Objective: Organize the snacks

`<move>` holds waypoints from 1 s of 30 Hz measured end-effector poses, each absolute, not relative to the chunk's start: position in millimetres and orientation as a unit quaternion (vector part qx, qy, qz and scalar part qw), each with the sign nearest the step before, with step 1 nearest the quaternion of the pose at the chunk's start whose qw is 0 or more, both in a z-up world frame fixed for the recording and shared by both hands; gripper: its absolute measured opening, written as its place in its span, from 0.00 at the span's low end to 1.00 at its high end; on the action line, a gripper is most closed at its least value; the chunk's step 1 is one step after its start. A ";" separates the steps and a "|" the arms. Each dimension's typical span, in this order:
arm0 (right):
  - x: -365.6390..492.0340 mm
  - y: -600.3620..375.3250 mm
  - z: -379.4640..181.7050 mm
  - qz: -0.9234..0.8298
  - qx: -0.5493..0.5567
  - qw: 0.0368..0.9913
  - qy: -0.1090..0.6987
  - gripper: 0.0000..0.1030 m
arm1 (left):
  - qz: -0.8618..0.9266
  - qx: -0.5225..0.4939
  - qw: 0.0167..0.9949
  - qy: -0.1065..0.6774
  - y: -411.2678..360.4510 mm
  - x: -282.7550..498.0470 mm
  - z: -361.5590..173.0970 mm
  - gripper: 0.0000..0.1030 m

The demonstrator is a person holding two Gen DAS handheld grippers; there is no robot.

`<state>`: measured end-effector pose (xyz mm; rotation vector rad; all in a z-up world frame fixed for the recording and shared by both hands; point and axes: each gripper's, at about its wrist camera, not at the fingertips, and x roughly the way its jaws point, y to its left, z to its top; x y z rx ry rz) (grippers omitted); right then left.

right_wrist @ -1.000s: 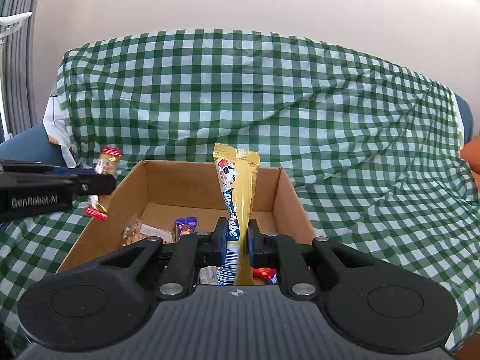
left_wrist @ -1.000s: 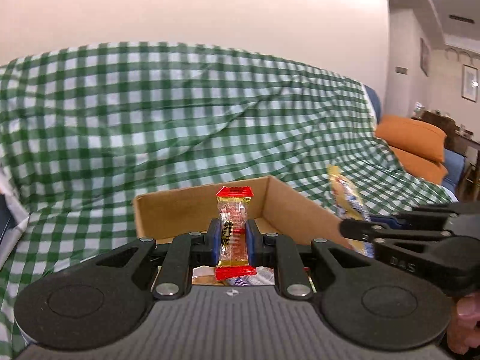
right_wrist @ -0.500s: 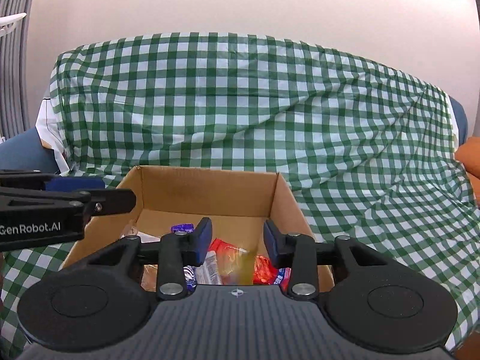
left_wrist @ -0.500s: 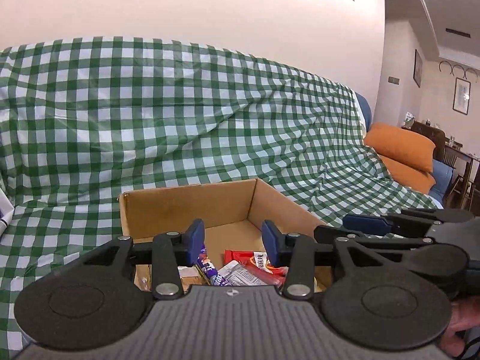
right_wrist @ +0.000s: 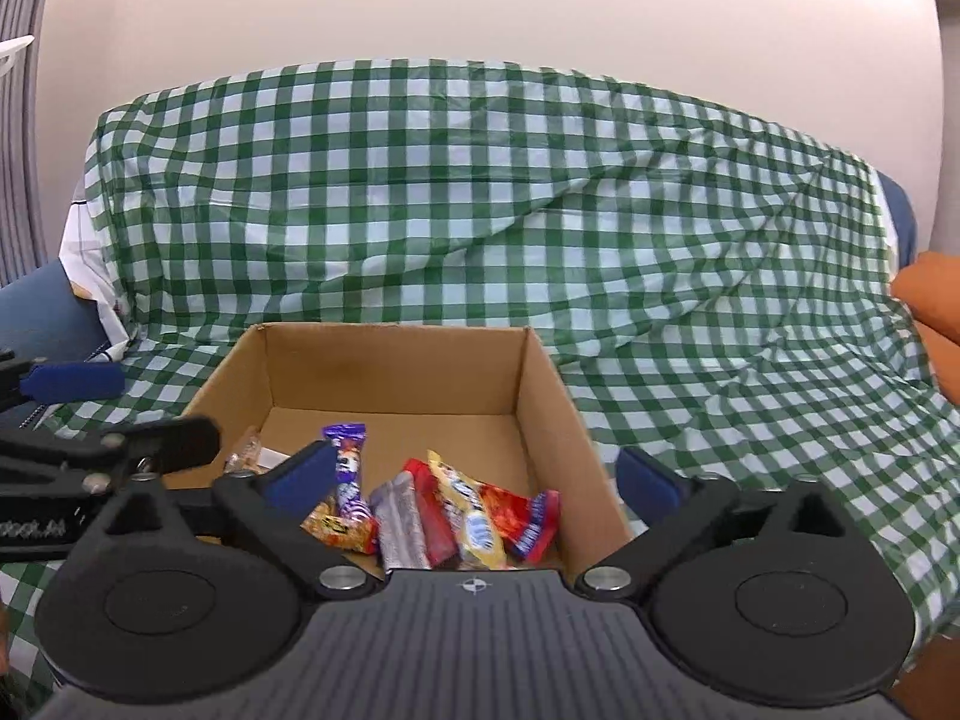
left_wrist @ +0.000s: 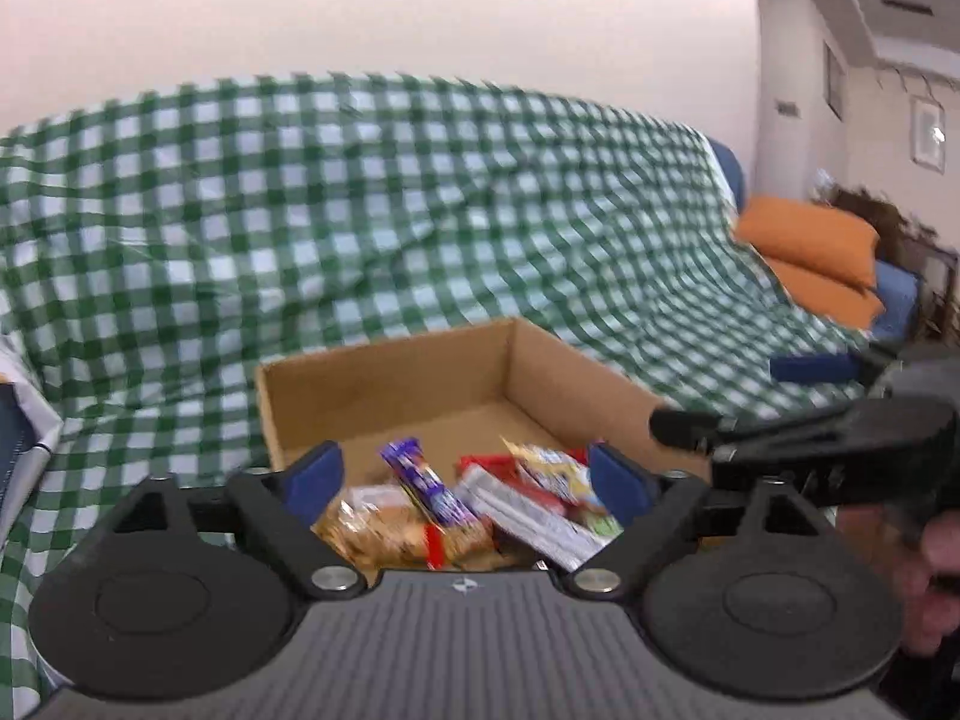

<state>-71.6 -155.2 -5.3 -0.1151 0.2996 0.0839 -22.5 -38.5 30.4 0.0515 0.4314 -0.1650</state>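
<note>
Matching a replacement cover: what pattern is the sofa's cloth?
Green-and-white check cloth, clearest in the right wrist view.

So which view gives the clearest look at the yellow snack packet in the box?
The right wrist view: the yellow snack packet lies sharp and nearly whole among the other wrappers in the cardboard box. The left wrist view is motion-blurred, and there the packet shows only partly, overlapped by other wrappers.

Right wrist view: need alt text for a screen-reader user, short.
The right gripper, jaws just opened wide and empty, hangs over an open cardboard box holding a pile of wrapped snacks. The box sits on a green-and-white checked cloth draped over a sofa. The left gripper, also open, reaches in from the left edge.
</note>
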 end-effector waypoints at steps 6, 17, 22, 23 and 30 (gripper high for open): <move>-95.1 -178.2 -4.2 0.019 -0.036 0.986 0.161 0.99 | 0.016 -0.025 0.962 0.272 -37.4 -33.0 47.4 1.00; -99.8 -181.7 -20.1 -0.006 -0.040 0.978 0.206 0.99 | 0.039 -0.019 0.938 0.343 -52.4 -42.5 4.3 1.00; -92.8 -170.2 -24.3 -0.003 -0.055 0.975 0.214 0.99 | 0.053 -0.040 0.935 0.348 -36.7 -36.4 1.6 1.00; -92.2 -169.0 -24.2 -0.002 -0.053 0.975 0.215 0.99 | 0.051 -0.047 0.934 0.350 -34.8 -35.8 1.8 1.00; -81.7 -153.5 -26.0 0.009 -0.061 0.973 0.223 0.99 | 0.053 -0.058 0.932 0.355 -29.9 -34.3 0.8 1.00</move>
